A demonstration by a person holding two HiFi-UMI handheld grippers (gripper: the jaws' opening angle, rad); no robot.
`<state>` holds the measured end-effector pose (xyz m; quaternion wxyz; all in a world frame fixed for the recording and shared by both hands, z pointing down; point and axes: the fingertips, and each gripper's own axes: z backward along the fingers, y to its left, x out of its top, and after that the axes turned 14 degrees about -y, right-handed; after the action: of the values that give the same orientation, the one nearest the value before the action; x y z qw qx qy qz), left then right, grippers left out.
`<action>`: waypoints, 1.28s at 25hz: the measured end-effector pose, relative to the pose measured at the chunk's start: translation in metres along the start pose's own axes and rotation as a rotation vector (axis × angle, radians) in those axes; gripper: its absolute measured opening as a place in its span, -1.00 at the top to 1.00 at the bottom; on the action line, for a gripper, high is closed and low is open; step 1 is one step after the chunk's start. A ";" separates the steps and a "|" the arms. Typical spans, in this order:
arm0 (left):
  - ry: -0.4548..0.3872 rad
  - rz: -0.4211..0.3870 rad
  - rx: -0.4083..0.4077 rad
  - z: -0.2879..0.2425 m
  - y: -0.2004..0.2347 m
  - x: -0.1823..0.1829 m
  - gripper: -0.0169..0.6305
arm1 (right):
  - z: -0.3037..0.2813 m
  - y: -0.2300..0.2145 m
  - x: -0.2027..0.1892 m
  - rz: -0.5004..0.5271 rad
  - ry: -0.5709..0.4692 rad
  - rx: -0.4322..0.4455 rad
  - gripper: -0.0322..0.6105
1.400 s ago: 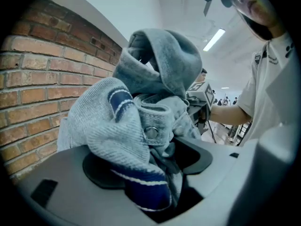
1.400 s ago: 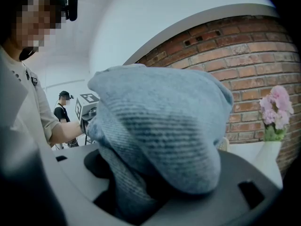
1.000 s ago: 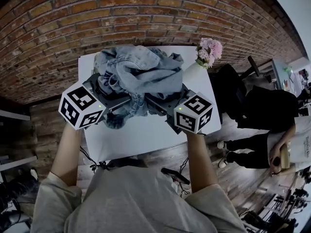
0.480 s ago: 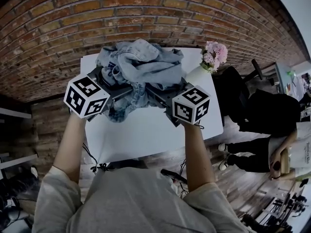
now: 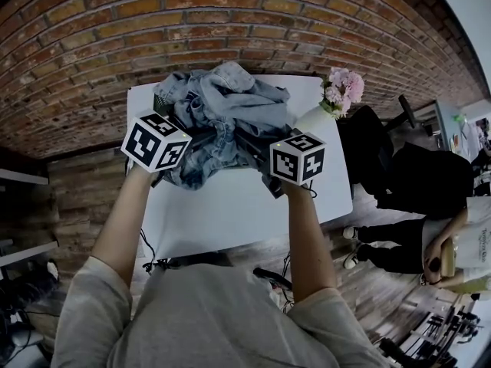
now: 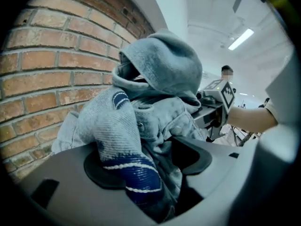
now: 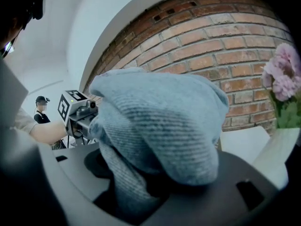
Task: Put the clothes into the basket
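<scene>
Denim clothes (image 5: 222,113): one crumpled bundle, held between both tools over the far end of the white tabletop (image 5: 230,205), at 12 o'clock from the person. Cannot tell whether it touches the surface.

Left tool (image 6: 143,171): clenched on a blue-striped fold, at the bundle's 8 o'clock.

Right tool (image 7: 141,178): clenched on a thick pale fold, at 4 o'clock.

Pink flowers (image 5: 341,89) stand at the bundle's 2 o'clock. Brick wall (image 5: 153,29) lies beyond.

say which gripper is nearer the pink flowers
The right gripper: the pink flowers stand just beside it, while the left gripper holds the far side of the denim clothes.
</scene>
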<state>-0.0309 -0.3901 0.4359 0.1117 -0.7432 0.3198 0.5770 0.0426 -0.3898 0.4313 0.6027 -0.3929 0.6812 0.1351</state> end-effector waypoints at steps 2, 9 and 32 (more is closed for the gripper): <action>0.019 0.031 0.017 -0.005 0.004 -0.009 0.00 | -0.002 -0.006 -0.008 -0.003 0.040 -0.028 0.00; 0.103 0.069 0.081 -0.018 0.016 -0.031 0.02 | -0.010 -0.022 -0.031 -0.079 0.140 -0.091 0.02; 0.370 0.136 0.209 -0.036 0.040 -0.086 0.03 | -0.030 -0.055 -0.091 -0.159 0.395 -0.191 0.03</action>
<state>-0.0378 -0.4108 0.5353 0.0884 -0.7974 0.4422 0.4010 0.0560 -0.4116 0.5382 0.4264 -0.5196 0.7370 0.0715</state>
